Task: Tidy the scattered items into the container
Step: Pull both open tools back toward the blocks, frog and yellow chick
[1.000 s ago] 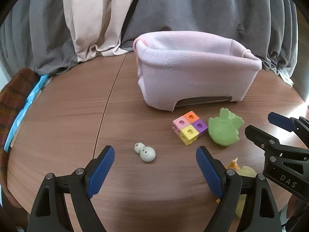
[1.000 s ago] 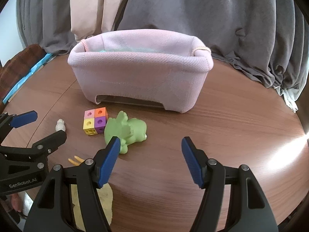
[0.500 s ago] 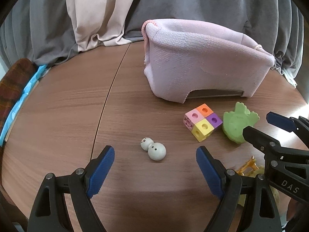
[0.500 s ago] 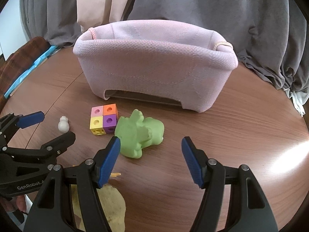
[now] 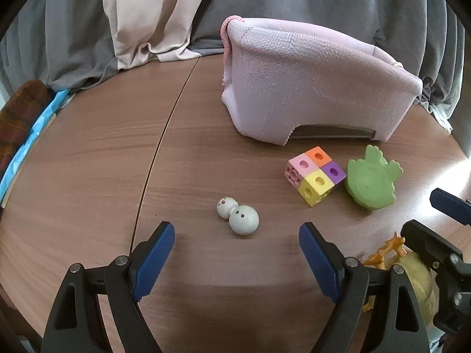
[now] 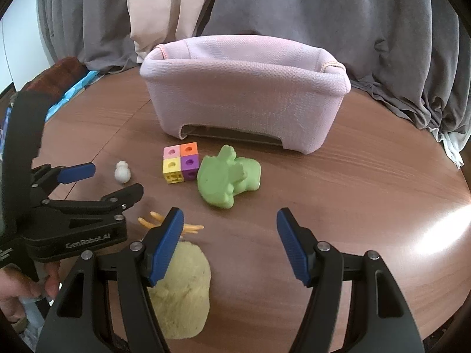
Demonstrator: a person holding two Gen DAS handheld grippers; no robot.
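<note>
Jaws of the left gripper (image 5: 237,260) stand wide and empty, we judge lined up to take the white snowman figure (image 5: 239,216) just ahead; right gripper (image 6: 230,242) likewise open, empty, facing the green toy (image 6: 228,176). Beyond both, we note the pink fabric container (image 6: 245,94), soft-walled, upright

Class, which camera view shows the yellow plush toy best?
The right wrist view: the yellow plush toy shows most of its body and orange feet. The left wrist view catches only a part behind gripper arms.
</note>
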